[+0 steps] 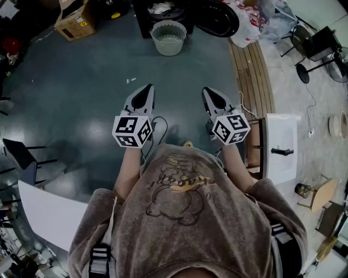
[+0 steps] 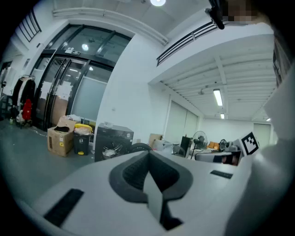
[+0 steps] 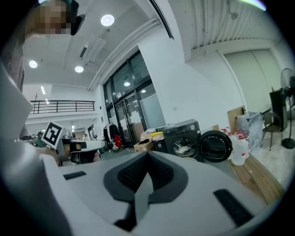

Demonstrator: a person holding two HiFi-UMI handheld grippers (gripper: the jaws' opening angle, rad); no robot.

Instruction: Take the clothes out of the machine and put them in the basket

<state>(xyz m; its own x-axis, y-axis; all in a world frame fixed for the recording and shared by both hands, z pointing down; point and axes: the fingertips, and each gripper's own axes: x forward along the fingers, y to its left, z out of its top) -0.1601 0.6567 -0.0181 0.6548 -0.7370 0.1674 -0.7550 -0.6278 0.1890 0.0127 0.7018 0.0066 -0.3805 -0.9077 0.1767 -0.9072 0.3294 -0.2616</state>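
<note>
In the head view the left gripper (image 1: 144,93) and the right gripper (image 1: 213,95) sit side by side in front of the person, both pointing ahead over the floor (image 1: 81,92). The washing machine (image 1: 142,16) stands straight ahead, well apart from both. Pale clothes (image 1: 161,7) show in its drum, and the basket (image 1: 168,37) sits on the floor just in front of it, a little closer to the left gripper's line.

In the left gripper view the left gripper (image 2: 148,156) has its jaws pressed together with nothing between them. The washing machine (image 2: 114,136) lies ahead, just left of the jaw line.

In the right gripper view the right gripper (image 3: 147,156) is likewise closed and empty. The washing machine (image 3: 183,131) and its open door (image 3: 216,146) lie ahead and to the right. I judge that the coming move is a walk forward.
</note>
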